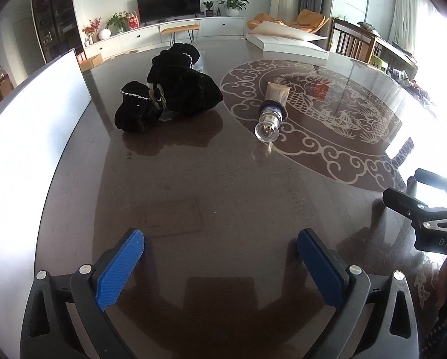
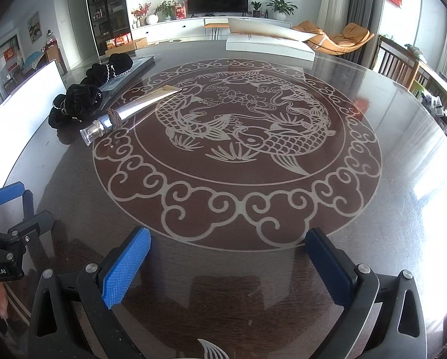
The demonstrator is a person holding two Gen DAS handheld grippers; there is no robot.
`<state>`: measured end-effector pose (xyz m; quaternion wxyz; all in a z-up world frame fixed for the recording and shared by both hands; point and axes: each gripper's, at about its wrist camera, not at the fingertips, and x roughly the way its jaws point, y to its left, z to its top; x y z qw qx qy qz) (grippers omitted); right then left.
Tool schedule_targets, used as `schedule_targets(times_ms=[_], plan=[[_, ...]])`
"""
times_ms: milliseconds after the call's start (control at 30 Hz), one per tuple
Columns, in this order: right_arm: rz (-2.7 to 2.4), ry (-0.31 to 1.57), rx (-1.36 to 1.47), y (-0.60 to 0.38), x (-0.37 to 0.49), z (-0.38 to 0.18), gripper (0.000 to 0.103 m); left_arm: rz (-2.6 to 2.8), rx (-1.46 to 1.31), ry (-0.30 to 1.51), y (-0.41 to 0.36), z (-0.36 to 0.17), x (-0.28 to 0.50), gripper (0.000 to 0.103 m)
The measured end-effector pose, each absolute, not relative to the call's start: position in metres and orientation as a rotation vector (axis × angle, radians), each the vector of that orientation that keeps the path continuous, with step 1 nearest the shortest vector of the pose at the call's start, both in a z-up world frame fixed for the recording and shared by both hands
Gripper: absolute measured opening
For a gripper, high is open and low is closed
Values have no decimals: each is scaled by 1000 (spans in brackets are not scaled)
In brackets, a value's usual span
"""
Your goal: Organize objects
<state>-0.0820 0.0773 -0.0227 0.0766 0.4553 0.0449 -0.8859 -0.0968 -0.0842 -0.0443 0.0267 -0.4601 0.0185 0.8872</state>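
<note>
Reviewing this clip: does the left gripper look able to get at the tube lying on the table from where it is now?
Probably yes. The left gripper is open, and only bare table lies between it and the tube, whose clear cap faces it. The black scrunchies sit off to the tube's left.

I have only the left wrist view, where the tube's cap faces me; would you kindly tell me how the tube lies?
Observer: In the right wrist view the tube lies flat on its side, its flat end reaching in over the fish pattern.
Operator: Thank you. Is anything attached to it?
Observer: A brown hair tie is wound round its neck, just behind the clear cap.
Operator: And is the right claw free?
Observer: Yes, the right claw is open and holds nothing.
</note>
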Motion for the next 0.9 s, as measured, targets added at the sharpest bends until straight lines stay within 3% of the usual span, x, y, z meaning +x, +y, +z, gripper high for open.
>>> schedule_targets(times_ms=[900], plan=[[-2656, 134, 1364, 77, -82, -23, 103, 2759, -1417, 48, -84, -45, -102, 103]])
